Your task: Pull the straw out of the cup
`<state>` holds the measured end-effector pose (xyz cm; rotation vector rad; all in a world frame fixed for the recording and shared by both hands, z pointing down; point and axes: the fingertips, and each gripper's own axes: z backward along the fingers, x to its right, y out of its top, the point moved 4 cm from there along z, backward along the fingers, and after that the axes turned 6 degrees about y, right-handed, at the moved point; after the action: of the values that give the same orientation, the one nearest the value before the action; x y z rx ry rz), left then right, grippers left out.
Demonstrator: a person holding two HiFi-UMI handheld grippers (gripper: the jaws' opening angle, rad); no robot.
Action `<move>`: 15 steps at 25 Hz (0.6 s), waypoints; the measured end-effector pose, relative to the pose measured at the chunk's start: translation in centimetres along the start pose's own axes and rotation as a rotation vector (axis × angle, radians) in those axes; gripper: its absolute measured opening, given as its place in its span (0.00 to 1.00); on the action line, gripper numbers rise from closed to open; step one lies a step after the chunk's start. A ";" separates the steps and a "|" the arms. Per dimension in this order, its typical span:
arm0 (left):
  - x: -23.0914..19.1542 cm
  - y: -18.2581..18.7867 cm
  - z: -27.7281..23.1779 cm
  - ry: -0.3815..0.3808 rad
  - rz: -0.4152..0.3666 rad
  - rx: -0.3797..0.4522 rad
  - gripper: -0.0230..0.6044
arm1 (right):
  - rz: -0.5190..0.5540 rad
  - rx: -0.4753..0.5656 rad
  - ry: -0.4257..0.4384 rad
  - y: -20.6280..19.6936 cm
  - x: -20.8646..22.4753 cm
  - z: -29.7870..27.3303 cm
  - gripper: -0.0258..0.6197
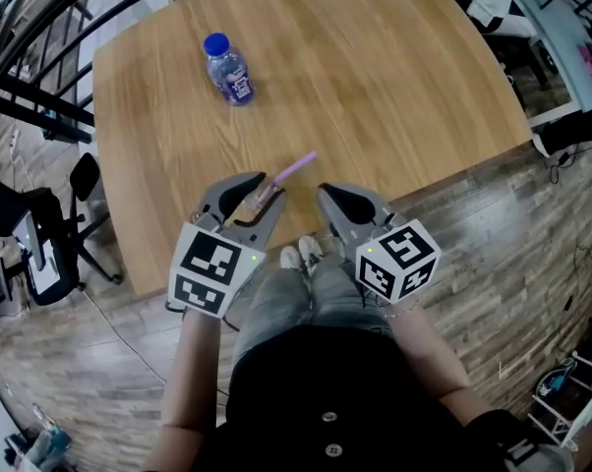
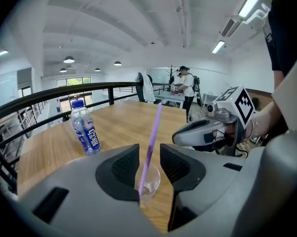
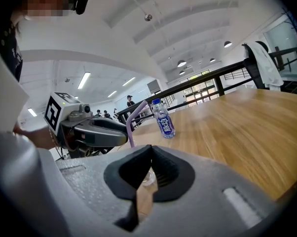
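Head view looks down on a wooden bench [image 1: 375, 77] with both grippers at its near edge. Farthest left, well ahead of the left gripper [image 1: 268, 188] and off to its left, a small bottle [image 1: 227, 70] with a blue cap and a purple label stands upright on the bench, well apart from everything else. The left gripper's jaws are drawn in to a narrow gap on the clear cup [image 2: 153, 182], which sits between their pads in the left gripper view. The purple straw [image 1: 296, 167] stands in that cup, rises through the gap between the jaws, and leans forward and to the right, past their tips. Just to the right, beside the left gripper but not touching it, the right gripper [image 1: 325, 195] is level with it over the bench edge. In the right gripper view its jaws meet at the tips with nothing between them, and the cup and straw lie ahead of it to its left.
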<state>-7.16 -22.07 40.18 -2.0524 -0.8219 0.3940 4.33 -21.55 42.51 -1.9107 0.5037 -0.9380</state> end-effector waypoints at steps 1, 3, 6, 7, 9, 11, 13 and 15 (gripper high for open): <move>0.0 0.1 -0.2 -0.004 -0.004 0.000 0.26 | -0.002 0.001 0.002 0.0 0.0 0.0 0.04; -0.1 0.2 -0.6 -0.014 -0.011 -0.005 0.26 | -0.004 0.003 0.004 0.0 0.0 0.0 0.04; 0.0 0.0 -1.0 -0.026 -0.020 -0.025 0.26 | -0.001 -0.001 0.013 -0.1 -0.2 -0.1 0.04; 0.0 0.0 -1.1 -0.025 -0.022 -0.032 0.25 | -0.001 -0.003 0.017 -0.2 -0.3 0.0 0.04; 0.0 -0.1 -1.3 -0.018 -0.027 -0.042 0.22 | -0.004 -0.006 0.023 -0.3 -0.5 0.0 0.04; 0.1 -0.2 -1.3 -0.013 -0.029 -0.051 0.20 | -0.007 -0.008 0.022 -0.4 -0.4 0.1 0.04; 0.1 -0.3 -1.5 -0.016 -0.029 -0.058 0.17 | -0.008 -0.008 0.017 -0.4 -0.2 0.3 0.04; 0.2 -0.4 -1.5 -0.018 -0.031 -0.063 0.15 | -0.005 -0.007 0.013 -0.3 -0.1 0.5 0.04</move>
<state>-6.33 -22.72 41.37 -2.0943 -0.8861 0.3743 4.63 -21.12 42.58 -1.9136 0.5107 -0.9542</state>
